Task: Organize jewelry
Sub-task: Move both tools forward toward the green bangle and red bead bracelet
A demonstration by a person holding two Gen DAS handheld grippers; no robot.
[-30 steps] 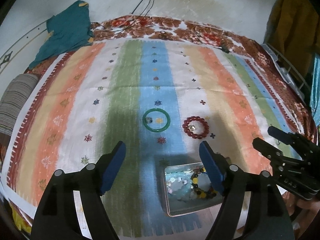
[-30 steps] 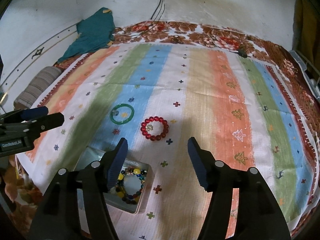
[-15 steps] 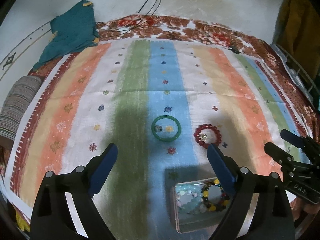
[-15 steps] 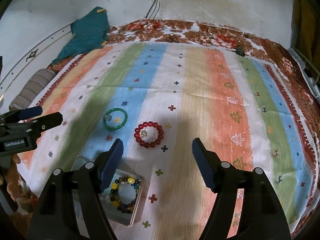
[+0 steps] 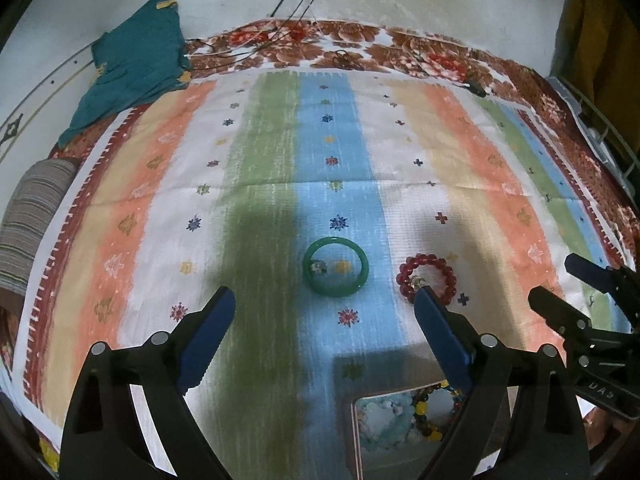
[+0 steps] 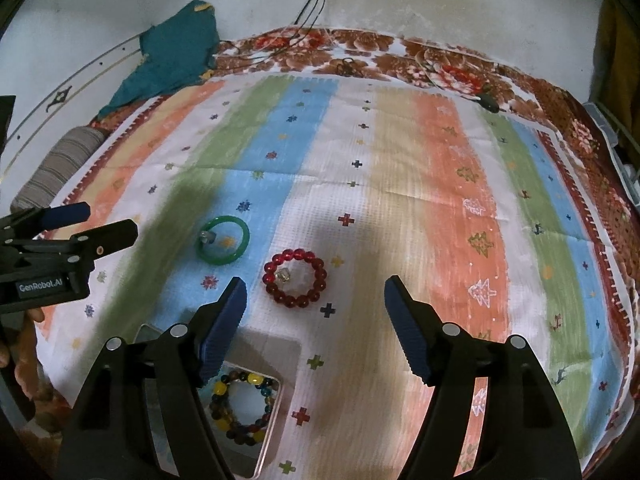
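Jewelry is partly sorted, as far as I can judge: a multicoloured bead bracelet (image 6: 240,408) and some pale beads (image 5: 384,420) already lie in the small metal tray (image 6: 276,424) at the near edge of the striped cloth (image 6: 420,200). Two pieces are left out on the cloth, just beyond the tray: a green bangle (image 5: 335,266) on the blue stripe, with a small clear stone inside its ring, and to its right, close but apart, a red bead bracelet (image 6: 294,283) with a clear stone inside it too. Left gripper (image 5: 324,312) hangs above the cloth with the bangle ahead of it, right gripper (image 6: 316,304) with the red bracelet ahead. Both have their jaws spread wide and empty, having just been opening, nothing between them. At the far left corner lie a teal cloth (image 5: 136,64) and a striped pillow (image 5: 32,216).
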